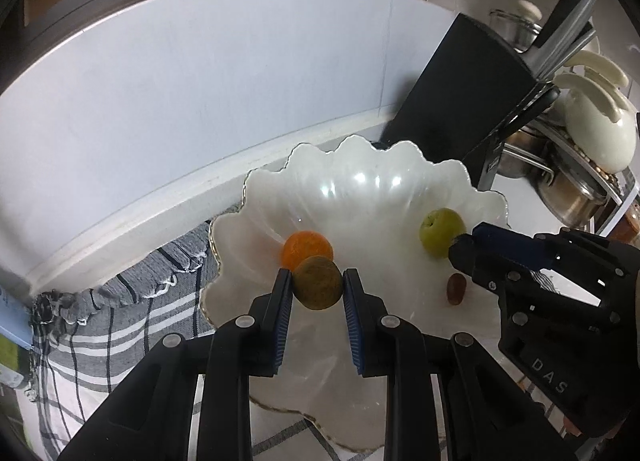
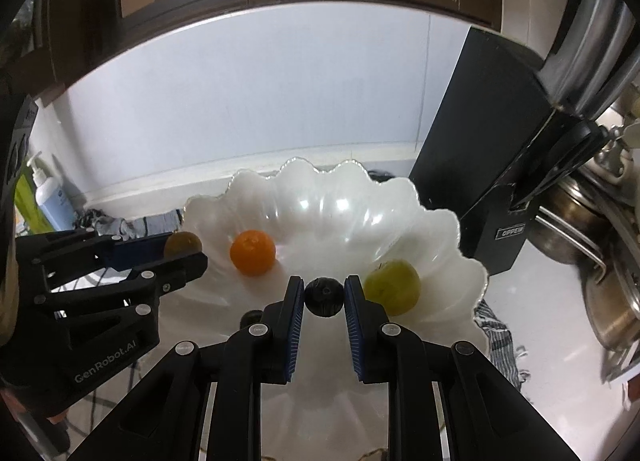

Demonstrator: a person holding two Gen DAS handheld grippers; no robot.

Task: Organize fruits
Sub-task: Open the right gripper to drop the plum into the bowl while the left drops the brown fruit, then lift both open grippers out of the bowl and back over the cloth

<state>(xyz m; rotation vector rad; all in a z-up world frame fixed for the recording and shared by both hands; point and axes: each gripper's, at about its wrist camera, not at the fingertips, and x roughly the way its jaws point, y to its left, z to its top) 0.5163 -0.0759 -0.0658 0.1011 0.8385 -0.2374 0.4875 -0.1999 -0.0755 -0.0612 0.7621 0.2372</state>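
over the scalloped white bowl (image 1: 400,181) we've got both tongs loaded: left tongs (image 1: 317,285) clamped on a brownish-green fruit (image 1: 318,283), right tongs (image 2: 324,295) pinching a small dark fruit (image 2: 324,297), while an orange (image 2: 253,252) and green fruit (image 2: 394,286) sit inside.

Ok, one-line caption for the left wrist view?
Left hand-held gripper holds a brownish-green fruit over a scalloped white bowl containing an orange and a green fruit.

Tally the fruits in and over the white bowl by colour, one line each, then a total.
Orange: 1, the orange fruit lying in the white bowl.
Green: 1, the green fruit in the bowl.
Brownish-green: 1, the brown-green fruit held in the left tool.
Dark, near black: 1, the dark fruit held in the right tool.
Reddish-brown: 1, the small red-brown fruit in the bowl.
Total: 5
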